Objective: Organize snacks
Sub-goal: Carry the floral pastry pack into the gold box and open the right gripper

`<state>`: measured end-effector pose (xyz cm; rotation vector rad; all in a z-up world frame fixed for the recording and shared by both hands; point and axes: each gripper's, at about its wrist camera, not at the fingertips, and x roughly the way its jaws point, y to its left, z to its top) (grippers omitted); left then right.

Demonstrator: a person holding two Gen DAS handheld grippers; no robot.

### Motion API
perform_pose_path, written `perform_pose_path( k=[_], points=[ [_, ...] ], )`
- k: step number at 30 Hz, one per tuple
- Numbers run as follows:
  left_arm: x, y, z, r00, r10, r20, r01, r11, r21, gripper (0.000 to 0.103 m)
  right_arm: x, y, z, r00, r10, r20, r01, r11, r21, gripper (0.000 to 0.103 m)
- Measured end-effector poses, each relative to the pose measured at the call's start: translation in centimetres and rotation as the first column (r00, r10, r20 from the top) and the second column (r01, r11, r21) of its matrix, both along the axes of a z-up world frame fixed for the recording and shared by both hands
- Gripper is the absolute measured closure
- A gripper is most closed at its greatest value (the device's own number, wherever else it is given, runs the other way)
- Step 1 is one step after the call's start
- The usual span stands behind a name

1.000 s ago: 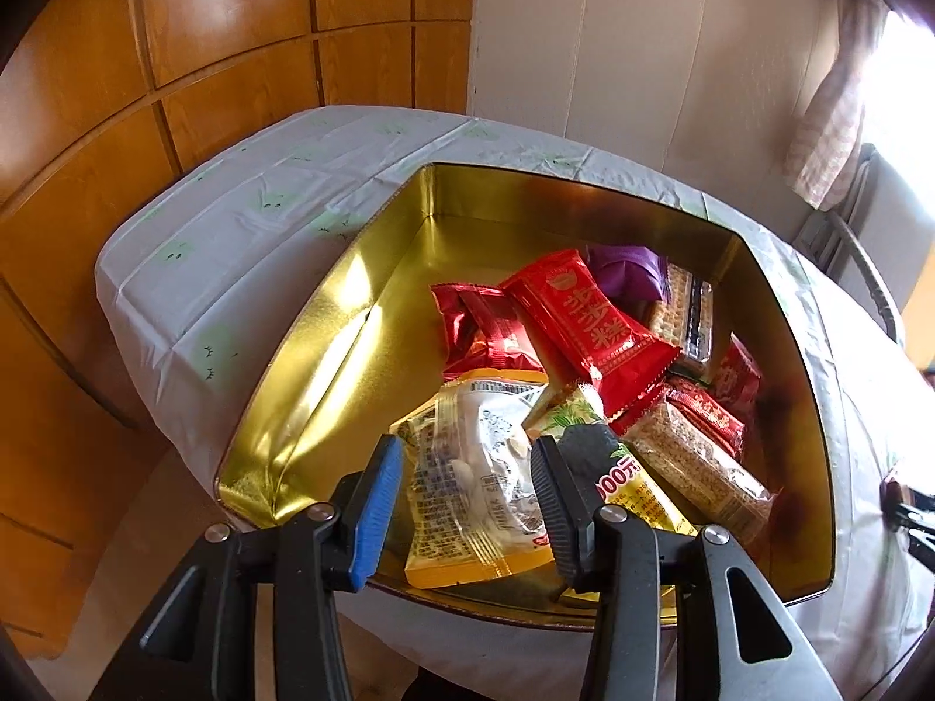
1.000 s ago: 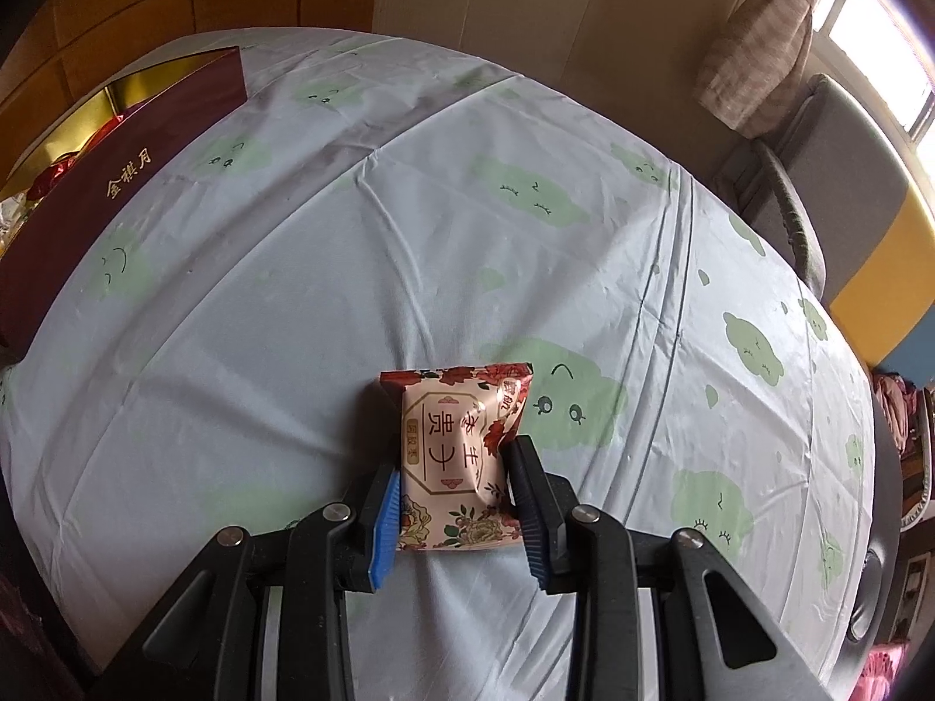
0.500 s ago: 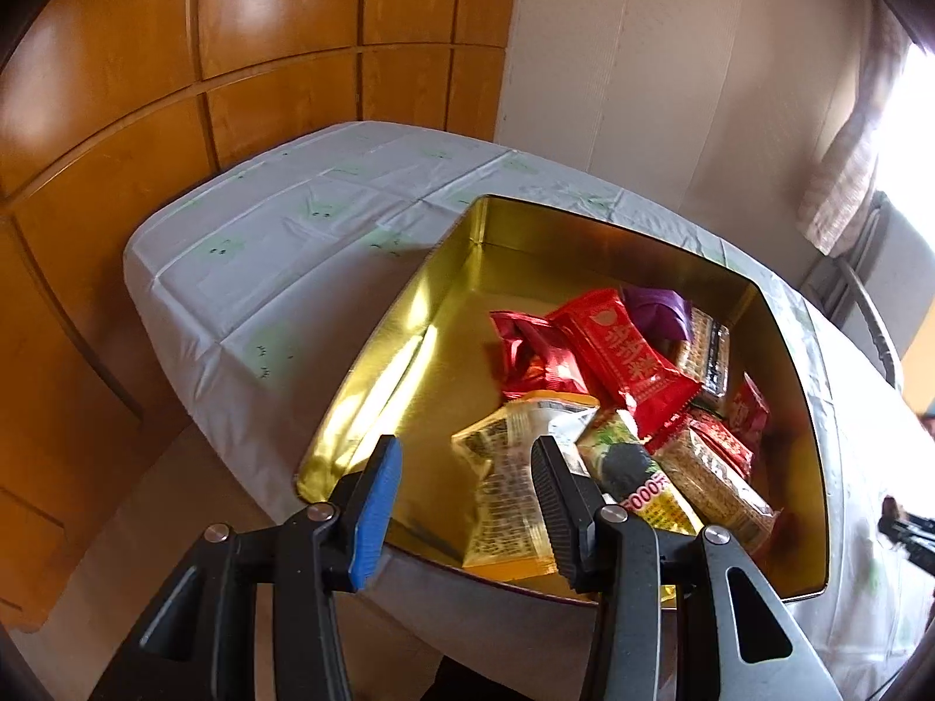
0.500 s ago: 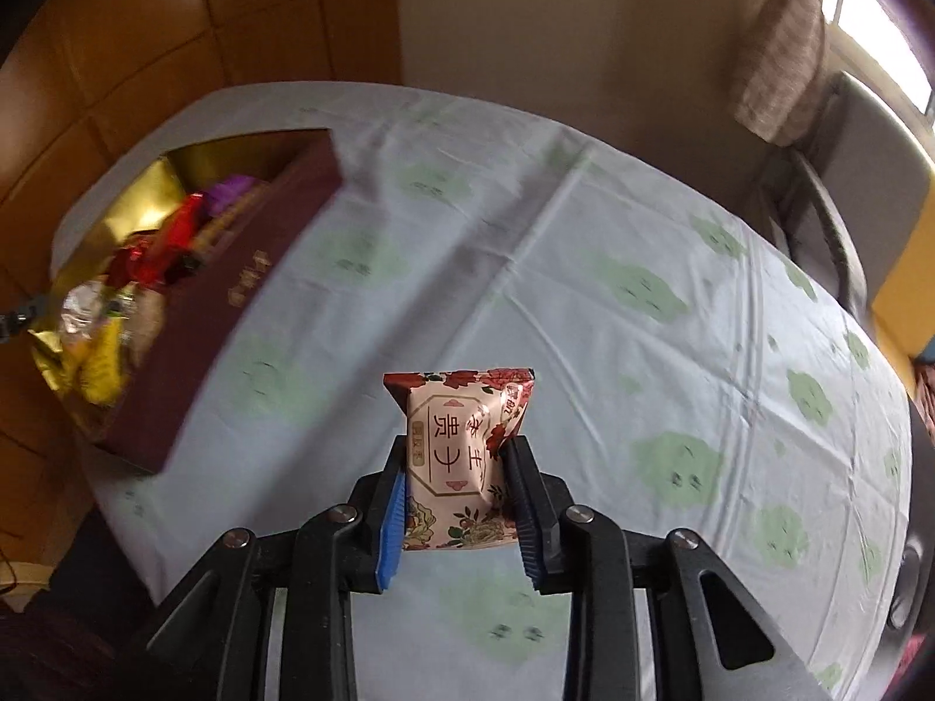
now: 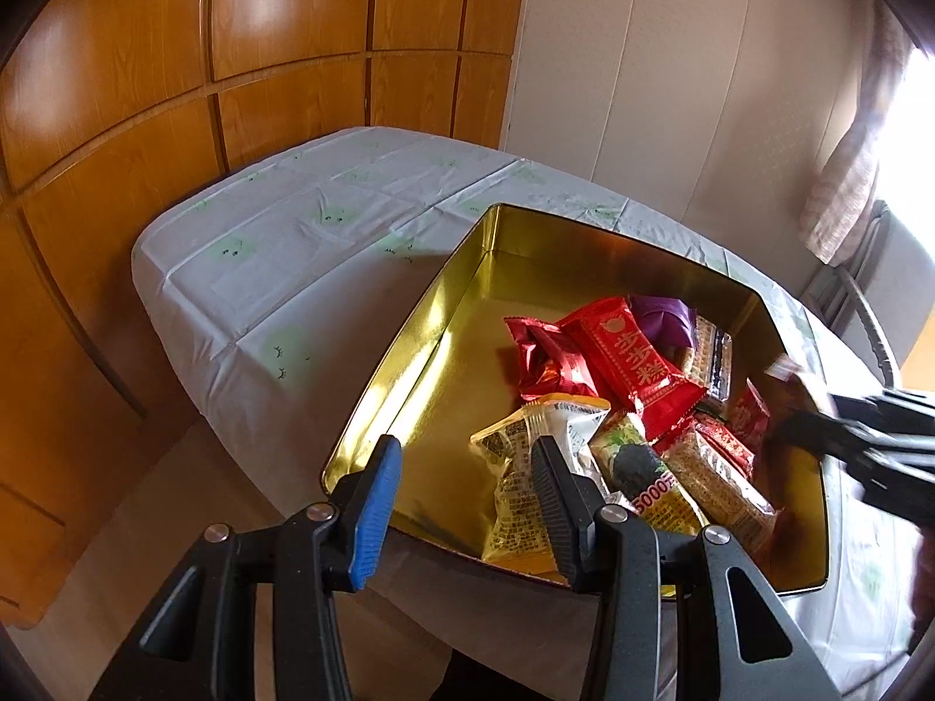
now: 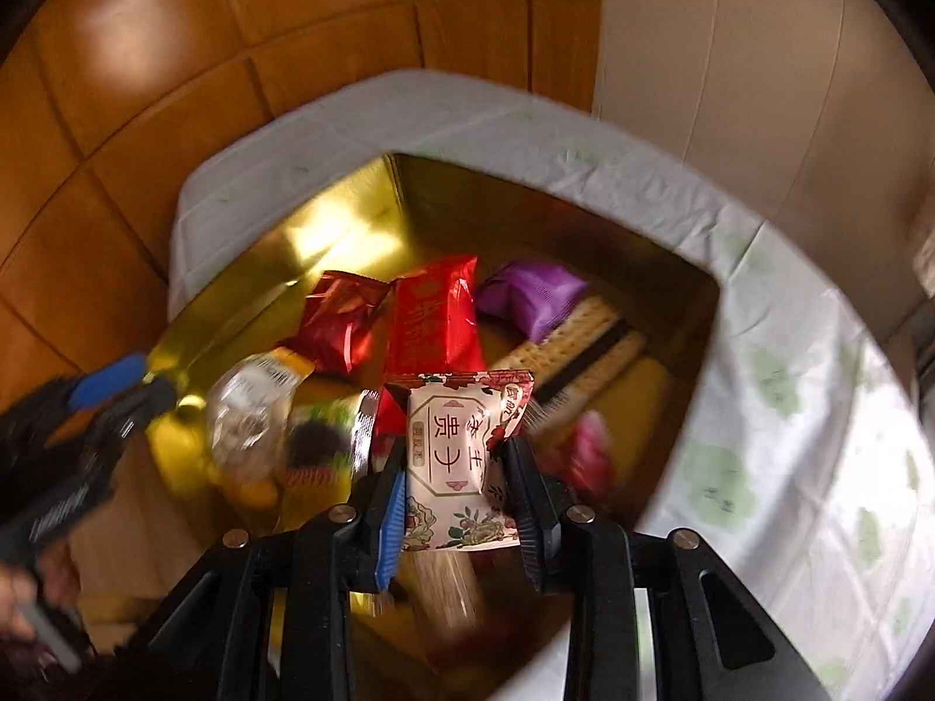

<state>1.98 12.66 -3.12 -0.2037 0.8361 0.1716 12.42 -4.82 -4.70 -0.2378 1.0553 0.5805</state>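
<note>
A gold tin box sits at the table's near corner, holding several wrapped snacks: red packets, a purple one, crackers and a yellow-clear pack. My right gripper is shut on a pink floral snack packet and holds it above the box; it enters the left wrist view blurred at the right edge. My left gripper is open and empty, raised above the box's near edge.
The table has a pale cloth with green prints. Wood panelling is behind and to the left. A chair and a curtain stand at the right.
My right gripper has carried the floral packet from over the table to above the open box. My left gripper has pulled back and up from the box, still open.
</note>
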Motion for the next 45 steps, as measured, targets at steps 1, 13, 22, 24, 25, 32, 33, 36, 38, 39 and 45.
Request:
perform_pose_path(
  k=[1, 13, 22, 24, 25, 32, 33, 36, 38, 39, 45],
  points=[
    [0.0, 0.0, -0.1, 1.000, -0.001, -0.004, 0.001, 1.000, -0.003, 0.056, 0.7, 0.3, -0.9, 0.999, -0.012, -0.031, 0.012, 1.000, 0.005, 0.070],
    [0.4, -0.4, -0.9, 1.000, -0.009, -0.016, 0.008, 1.000, -0.011, 0.053, -1.6, -0.8, -0.9, 1.000, -0.002, 0.017, 0.002, 1.000, 0.002, 0.065],
    [0.0, -1.9, 0.1, 0.999, -0.038, 0.012, 0.037, 0.999, 0.019, 0.048, -0.8, 0.4, -1.3, 0.997, -0.039, 0.070, 0.041, 0.999, -0.035, 0.067],
    [-0.2, -2.1, 0.4, 0.999, -0.043, 0.020, 0.043, 0.999, 0.026, 0.048, -0.7, 0.4, -1.5, 0.997, -0.050, 0.064, 0.052, 0.998, -0.034, 0.067],
    [-0.2, -2.2, 0.5, 0.999, -0.046, 0.022, 0.045, 0.999, 0.029, 0.047, -0.8, 0.3, -1.4, 0.997, -0.060, 0.057, 0.061, 0.998, -0.024, 0.066],
    [-0.9, -2.7, 1.3, 0.998, -0.051, 0.046, 0.048, 0.997, 0.056, 0.041, -2.5, -1.0, -0.1, 0.993, -0.102, 0.059, 0.100, 0.994, 0.032, 0.065],
    [-1.0, -2.8, 1.4, 0.998, -0.050, 0.049, 0.047, 0.997, 0.059, 0.039, -2.9, -1.3, 0.1, 0.992, -0.112, 0.063, 0.110, 0.993, 0.041, 0.065],
    [-1.3, -3.0, 1.8, 0.997, -0.049, 0.062, 0.044, 0.996, 0.075, 0.037, -4.1, -2.2, 0.7, 0.987, -0.141, 0.074, 0.136, 0.988, 0.069, 0.064],
    [-1.4, -3.2, 1.9, 0.997, -0.050, 0.066, 0.044, 0.996, 0.081, 0.035, -5.0, -2.7, 0.9, 0.983, -0.160, 0.094, 0.154, 0.985, 0.071, 0.064],
    [-1.5, -3.3, 2.0, 0.996, -0.050, 0.070, 0.044, 0.995, 0.086, 0.034, -5.4, -2.9, 1.0, 0.980, -0.168, 0.105, 0.161, 0.984, 0.073, 0.064],
    [-2.1, -4.3, 2.3, 0.994, -0.069, 0.081, 0.061, 0.993, 0.102, 0.029, -8.1, -4.7, 2.0, 0.955, -0.241, 0.171, 0.231, 0.970, 0.080, 0.064]
  ],
)
